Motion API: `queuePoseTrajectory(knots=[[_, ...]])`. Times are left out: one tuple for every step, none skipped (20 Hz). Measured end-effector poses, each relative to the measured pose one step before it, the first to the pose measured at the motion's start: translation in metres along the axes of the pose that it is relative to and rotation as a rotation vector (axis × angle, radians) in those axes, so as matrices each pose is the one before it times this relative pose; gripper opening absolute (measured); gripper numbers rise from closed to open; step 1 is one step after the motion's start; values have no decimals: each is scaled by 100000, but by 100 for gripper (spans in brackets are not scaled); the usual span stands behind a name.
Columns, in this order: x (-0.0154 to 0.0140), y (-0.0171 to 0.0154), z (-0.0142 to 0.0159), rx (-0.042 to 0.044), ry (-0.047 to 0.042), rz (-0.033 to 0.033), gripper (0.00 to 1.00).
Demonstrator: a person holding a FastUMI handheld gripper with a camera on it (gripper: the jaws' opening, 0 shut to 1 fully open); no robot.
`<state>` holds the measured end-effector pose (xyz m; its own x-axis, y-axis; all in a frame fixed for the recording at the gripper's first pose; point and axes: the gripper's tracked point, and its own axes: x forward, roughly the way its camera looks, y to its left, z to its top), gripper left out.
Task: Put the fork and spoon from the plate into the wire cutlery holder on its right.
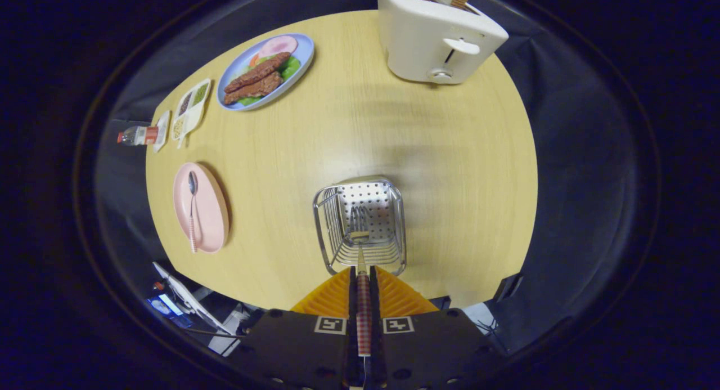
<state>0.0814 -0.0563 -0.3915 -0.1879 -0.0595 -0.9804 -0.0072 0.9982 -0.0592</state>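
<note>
fork (361, 266) clamped in claw (363, 288), tines inside wire holder (360, 224).

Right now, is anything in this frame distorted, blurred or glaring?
Gripper view: fisheye bends the table edge; focus is sharp on the fork held in the tongs over the wire holder; soft shadows fall below the toaster; no harsh glare.

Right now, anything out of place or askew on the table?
Nothing stands out. The jaws are shut on the fork, its tines inside the upright wire cutlery holder. The spoon lies on the pink plate.
</note>
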Motion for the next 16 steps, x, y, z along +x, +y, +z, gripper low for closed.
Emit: queuePoseTrajectory(knots=[[-98,145,16,288,-1067,132,9],[-136,133,167,-8,-1629,262,9],[-26,-45,188,116,-1811,-631,9],[-2,98,377,244,-2180,169,9],[273,218,315,-378,-2053,226,9],[322,-48,169,259,-1013,-839,8],[441,-38,152,803,-946,-403,9],[390,224,214,1417,-1133,1013,9],[211,307,-137,1732,-277,1639,10],[65,109,-82,1107,-363,1188,10],[-73,248,-8,381,-1249,1846,12],[63,-19,201,66,-1385,447,11],[-264,-93,75,647,-1696,-225,11],[-255,85,162,294,-1703,181,12],[-294,30,182,-110,-2384,-121,17],[-443,120,372,-583,-2970,-592,17]])
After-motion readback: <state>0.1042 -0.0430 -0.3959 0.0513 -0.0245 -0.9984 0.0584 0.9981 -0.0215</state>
